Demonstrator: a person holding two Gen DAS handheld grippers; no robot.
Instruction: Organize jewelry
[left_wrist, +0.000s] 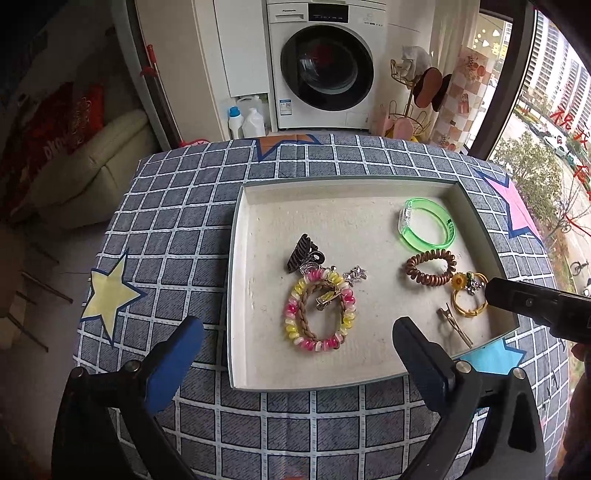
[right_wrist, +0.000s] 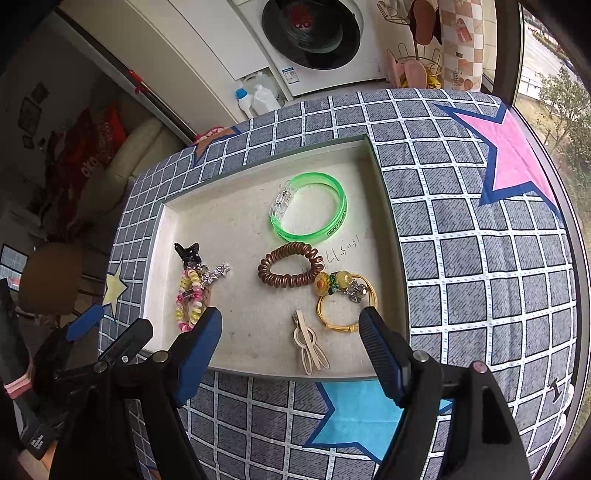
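Note:
A shallow white tray (left_wrist: 255, 229) (right_wrist: 236, 218) on the checked cloth holds the jewelry: a green bangle (left_wrist: 428, 225) (right_wrist: 314, 210), a brown coil tie (left_wrist: 430, 267) (right_wrist: 290, 269), a yellow sunflower hair tie (left_wrist: 467, 295) (right_wrist: 345, 302), a beige clip (left_wrist: 454, 325) (right_wrist: 308, 347), a pink-yellow coil bracelet (left_wrist: 319, 310) (right_wrist: 188, 299) around a braided band, a dark claw clip (left_wrist: 303, 253) (right_wrist: 188, 253) and a silver star clip (left_wrist: 354, 275) (right_wrist: 216, 273). My left gripper (left_wrist: 297, 343) is open over the tray's near edge. My right gripper (right_wrist: 290, 334) is open above the beige clip.
The table (left_wrist: 177, 206) carries star patches, pink (right_wrist: 513, 151) at the far right and blue (right_wrist: 354, 410) near the front. A washing machine (left_wrist: 325, 66) and bottles (left_wrist: 243, 120) stand beyond. The table edge drops off at the left.

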